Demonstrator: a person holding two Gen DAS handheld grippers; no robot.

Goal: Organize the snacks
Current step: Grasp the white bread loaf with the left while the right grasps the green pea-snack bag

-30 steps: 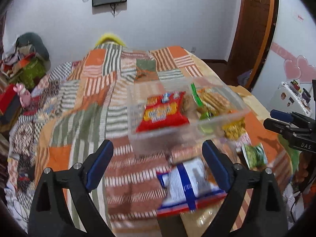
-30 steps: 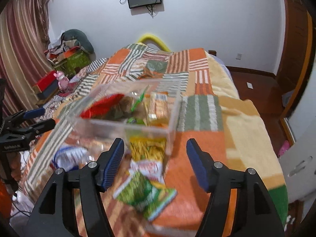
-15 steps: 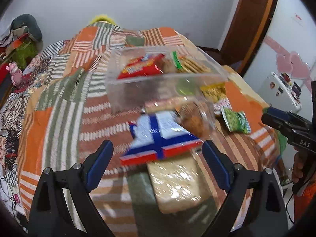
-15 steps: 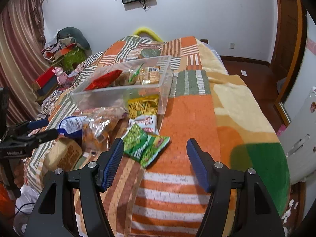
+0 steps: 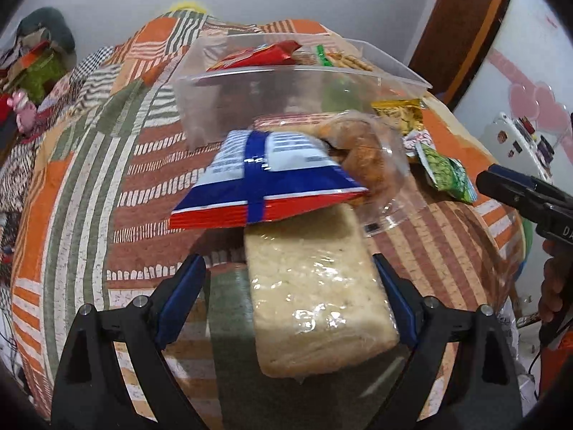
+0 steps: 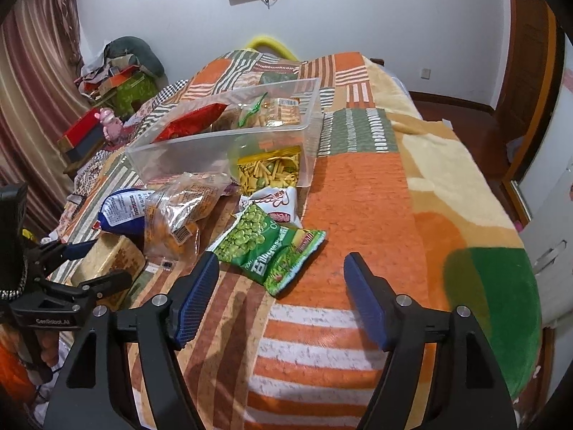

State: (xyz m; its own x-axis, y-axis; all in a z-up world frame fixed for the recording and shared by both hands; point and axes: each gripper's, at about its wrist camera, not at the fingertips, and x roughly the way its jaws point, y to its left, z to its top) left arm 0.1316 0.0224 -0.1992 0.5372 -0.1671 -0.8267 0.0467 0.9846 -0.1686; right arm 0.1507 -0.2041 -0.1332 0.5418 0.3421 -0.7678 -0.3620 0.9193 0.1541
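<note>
Patchwork bed [image 6: 361,193]: carries everything.
Clear bin [image 6: 222,143]: mid-bed, some snacks inside.
Bread [image 5: 315,286]: between left tongs [image 5: 290,297], which are apart.
Pea bag [image 6: 265,247]: just ahead of right tongs [image 6: 281,297], also apart.

A clear, glossy plastic bin [image 6: 229,143] sat on a matt, fuzzy woven blanket [image 6: 358,193]. The green pea packet [image 6: 268,247] looked shiny, like foil. Crinkly transparent film wrapped the pale bread loaf [image 5: 315,294]. The gripper pads [image 6: 195,301] were ribbed blue rubber.
</note>
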